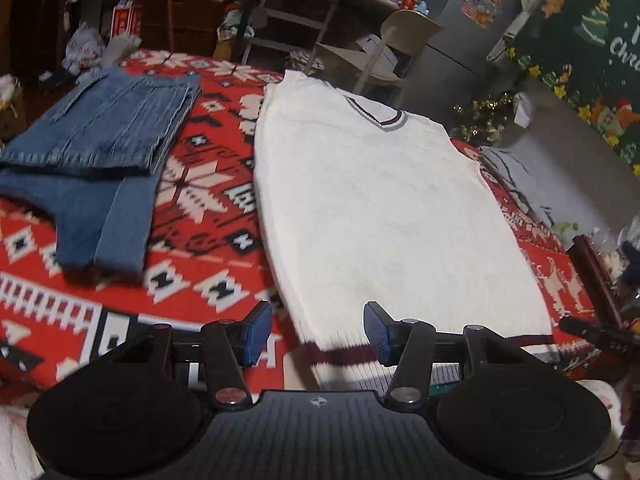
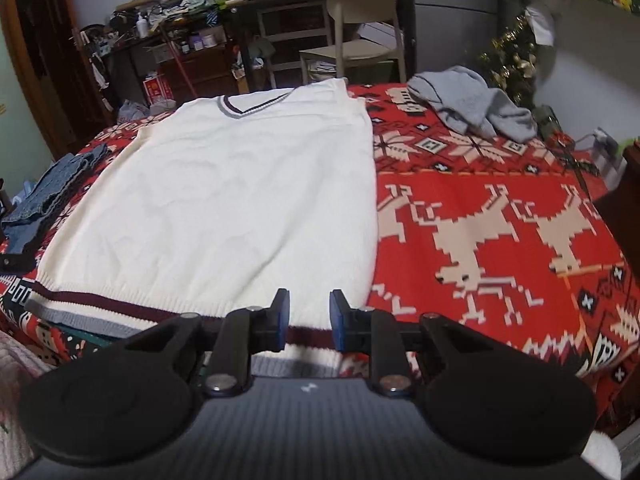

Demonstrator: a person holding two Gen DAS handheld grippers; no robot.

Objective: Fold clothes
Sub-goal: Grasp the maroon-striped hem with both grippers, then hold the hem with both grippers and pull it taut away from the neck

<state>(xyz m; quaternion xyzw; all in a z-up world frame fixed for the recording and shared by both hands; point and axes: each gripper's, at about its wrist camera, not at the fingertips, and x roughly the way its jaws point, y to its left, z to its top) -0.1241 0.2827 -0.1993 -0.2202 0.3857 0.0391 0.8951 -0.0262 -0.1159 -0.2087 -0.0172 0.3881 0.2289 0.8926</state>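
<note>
White sleeveless knit vest [image 1: 380,208] lies flat and spread on a red patterned blanket [image 1: 208,208], V-neck at the far end, maroon-striped hem nearest the cameras. Left gripper [image 1: 318,334] hovers over the hem's left corner, jaws apart, nothing between the pads. Right gripper [image 2: 309,320] hangs above the hem near its right corner, jaws narrowly apart, not clamped on the cloth. Folded denim garment [image 1: 100,152] lies left of the vest, apart from it. Crumpled grey garment [image 2: 468,104] sits at the blanket's far right. Beige chair [image 2: 360,28] stands beyond.
</note>
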